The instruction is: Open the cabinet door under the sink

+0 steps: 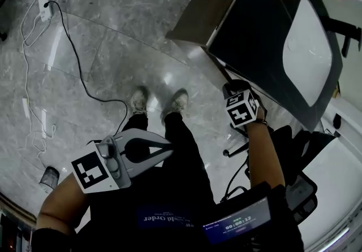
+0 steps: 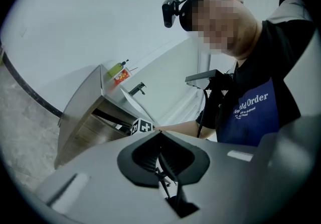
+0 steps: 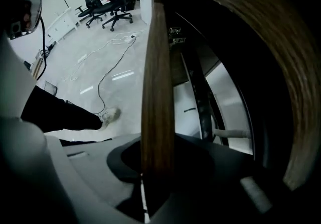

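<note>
1. Head view: person stands on grey marble floor (image 1: 113, 47). Left gripper (image 1: 167, 149) sits at lower left, well apart from the dark countertop (image 1: 254, 36) with its white sink basin (image 1: 308, 47). Right gripper (image 1: 236, 91) points down beside the countertop's near edge.
2. Left gripper view: jaws together, nothing between them.
3. Right gripper view: jaws narrow, clamped on the edge of the brown wood-grain cabinet door (image 3: 158, 67). Dark cabinet interior shows right of it.
</note>
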